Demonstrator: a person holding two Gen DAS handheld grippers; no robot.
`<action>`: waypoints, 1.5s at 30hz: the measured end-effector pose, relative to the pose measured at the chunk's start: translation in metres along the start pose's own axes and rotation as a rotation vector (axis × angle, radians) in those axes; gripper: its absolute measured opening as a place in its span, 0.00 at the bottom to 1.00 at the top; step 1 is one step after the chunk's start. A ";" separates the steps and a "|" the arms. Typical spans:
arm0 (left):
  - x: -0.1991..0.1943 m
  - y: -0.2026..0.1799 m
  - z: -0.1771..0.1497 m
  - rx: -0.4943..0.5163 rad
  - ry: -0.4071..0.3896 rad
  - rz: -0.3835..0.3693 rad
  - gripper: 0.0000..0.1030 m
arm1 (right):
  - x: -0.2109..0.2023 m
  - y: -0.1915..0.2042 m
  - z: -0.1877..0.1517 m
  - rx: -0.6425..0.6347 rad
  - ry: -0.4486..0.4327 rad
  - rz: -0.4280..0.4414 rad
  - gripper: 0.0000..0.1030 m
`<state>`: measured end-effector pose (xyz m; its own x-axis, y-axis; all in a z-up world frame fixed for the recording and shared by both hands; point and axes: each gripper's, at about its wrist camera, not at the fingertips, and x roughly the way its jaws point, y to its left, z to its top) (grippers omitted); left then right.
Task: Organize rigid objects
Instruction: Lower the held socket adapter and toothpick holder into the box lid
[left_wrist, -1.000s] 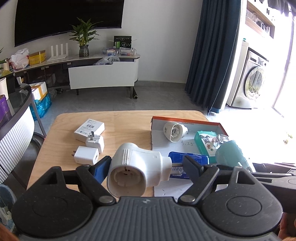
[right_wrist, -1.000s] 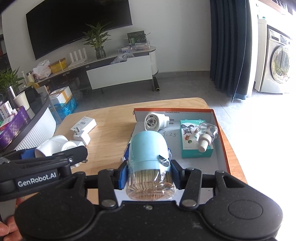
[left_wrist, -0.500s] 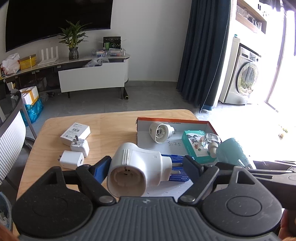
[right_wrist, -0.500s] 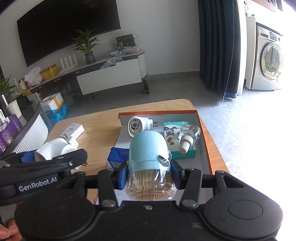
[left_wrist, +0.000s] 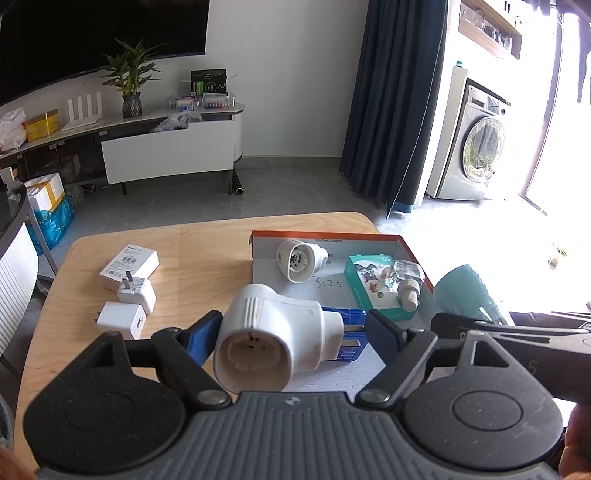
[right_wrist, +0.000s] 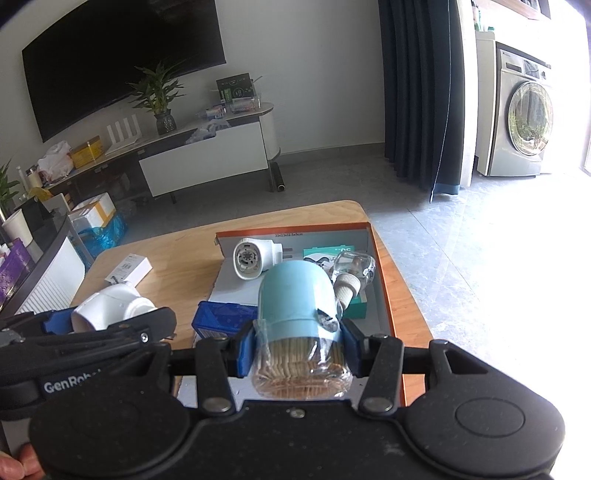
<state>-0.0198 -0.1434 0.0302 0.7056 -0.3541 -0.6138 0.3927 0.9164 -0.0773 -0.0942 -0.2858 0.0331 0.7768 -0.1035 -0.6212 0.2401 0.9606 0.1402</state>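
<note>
My left gripper (left_wrist: 291, 328) is shut on a white plug-in adapter (left_wrist: 269, 341) and holds it above the wooden table (left_wrist: 199, 251), at the left edge of the orange-rimmed box (left_wrist: 413, 254). My right gripper (right_wrist: 295, 339) is shut on a light blue toothpick jar (right_wrist: 295, 299) and holds it over the box (right_wrist: 384, 280). In the box lie a second white adapter (left_wrist: 299, 260), a teal carton (left_wrist: 373, 286), a clear small bottle (left_wrist: 406, 277) and a blue box (right_wrist: 221, 319).
Two white chargers (left_wrist: 122, 319) (left_wrist: 136, 293) and a white carton (left_wrist: 129, 266) lie on the table's left part. A TV cabinet (left_wrist: 166, 155) stands behind, a washing machine (left_wrist: 476, 151) at the right, a dark curved counter (right_wrist: 40, 266) at the left.
Both grippers have moved right and a little back with their loads; the box and table have shifted left in both views.
</note>
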 end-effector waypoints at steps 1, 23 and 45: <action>0.001 -0.001 0.000 0.001 0.001 -0.002 0.83 | 0.000 -0.002 0.000 0.002 -0.001 -0.001 0.56; 0.028 -0.009 0.000 0.006 0.051 -0.020 0.83 | 0.027 -0.016 0.012 0.017 0.029 -0.015 0.56; 0.054 -0.018 0.002 0.021 0.092 -0.053 0.83 | 0.059 -0.029 0.029 0.023 0.060 -0.030 0.56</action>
<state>0.0126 -0.1790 0.0001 0.6266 -0.3829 -0.6788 0.4413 0.8922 -0.0959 -0.0381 -0.3272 0.0145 0.7329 -0.1154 -0.6705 0.2766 0.9509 0.1386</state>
